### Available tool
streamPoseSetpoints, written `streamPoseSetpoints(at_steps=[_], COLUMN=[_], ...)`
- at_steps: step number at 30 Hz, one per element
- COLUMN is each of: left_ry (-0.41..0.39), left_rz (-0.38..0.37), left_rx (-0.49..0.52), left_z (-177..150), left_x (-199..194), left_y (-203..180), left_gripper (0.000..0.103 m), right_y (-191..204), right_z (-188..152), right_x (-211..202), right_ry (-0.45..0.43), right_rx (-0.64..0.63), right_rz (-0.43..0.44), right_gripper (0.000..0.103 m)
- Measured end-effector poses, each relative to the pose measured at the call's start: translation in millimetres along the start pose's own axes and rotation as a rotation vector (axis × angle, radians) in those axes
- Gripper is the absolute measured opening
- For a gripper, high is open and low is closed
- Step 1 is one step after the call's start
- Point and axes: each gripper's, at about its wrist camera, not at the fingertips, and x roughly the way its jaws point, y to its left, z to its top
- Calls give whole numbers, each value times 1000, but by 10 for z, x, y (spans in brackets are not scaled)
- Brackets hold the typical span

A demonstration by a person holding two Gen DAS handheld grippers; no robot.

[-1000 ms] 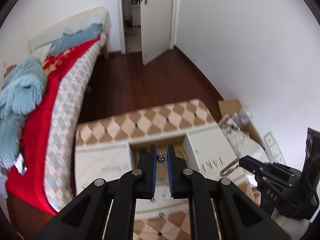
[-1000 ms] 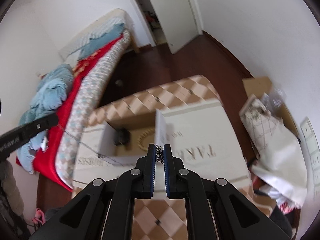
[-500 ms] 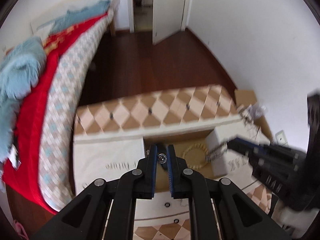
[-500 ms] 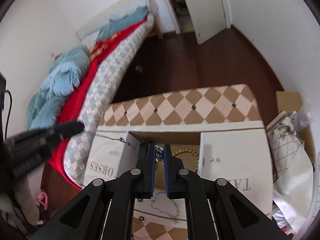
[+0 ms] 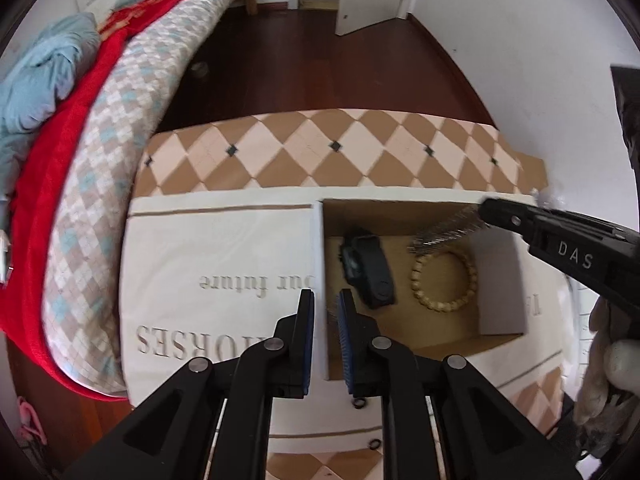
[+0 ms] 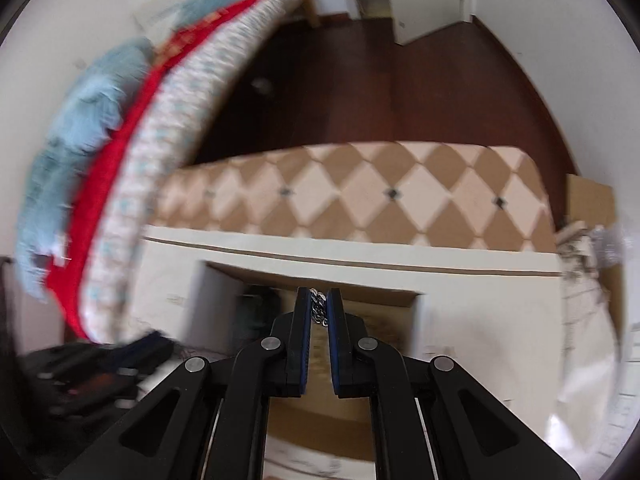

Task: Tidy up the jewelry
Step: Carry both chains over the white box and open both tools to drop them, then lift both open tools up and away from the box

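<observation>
**silver chain being lowered into an open cardboard box**

two black tongs hang over a cardboard box (image 5: 320, 248) whose flaps are folded back. the box stands on a table (image 5: 320, 140) covered in a tan and cream diamond pattern.

the right tongs (image 6: 319, 300) are clamped on a silver chain (image 6: 318, 310). its links show between the blue pads, just above the box opening. the left tongs (image 5: 326, 304) stand a sliver apart over the near left corner of the opening. it is not possible to tell whether they pinch anything.

ahead and to the right of the left tongs, a black watch (image 5: 368, 272) and a wooden bead bracelet (image 5: 444, 280) lie side by side on the box floor.

the step in hand looks like laying the chain in the box. the next move probably calls for lowering it and then parting the pads.

bare box floor shows nearest the tongs, below the watch and the bracelet. the box walls and the white flaps close in on every side. two small rings (image 5: 358, 402) lie on the near flap, under the left tongs.
</observation>
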Motion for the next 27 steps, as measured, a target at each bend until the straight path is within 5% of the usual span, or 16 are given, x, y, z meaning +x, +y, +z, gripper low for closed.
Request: streamPoseSetpoints(at_steps=[3,5,9,10,12,27], left_ry=[-25,-59,-122,-139,-168,-213], left_rz=[46,80,133,148,177,216], left_rx=[14,18,16,15,9,0], left_z=[16,22,5,-6,-32,-384], left_x=[-25,-79,-209,-245,-288,-431], left_y=[4,5,5,6,15,-15], left_gripper=[16,19,26,34,94,103], right_y=[-69,-69,-26,-27,-25,-2], right_z=[-58,-99,-228,-274,-399,-1057], right_x=[-51,-164,-398,-436,-486,-601], right_ry=[-8,-34,-87,-96,-111,-110], right_rx=[-9,-19,-44,-47,-48,36], right_rz=[-59,-69,-148,-178,-246,-258], right_gripper=[30,73,76,83,102,103])
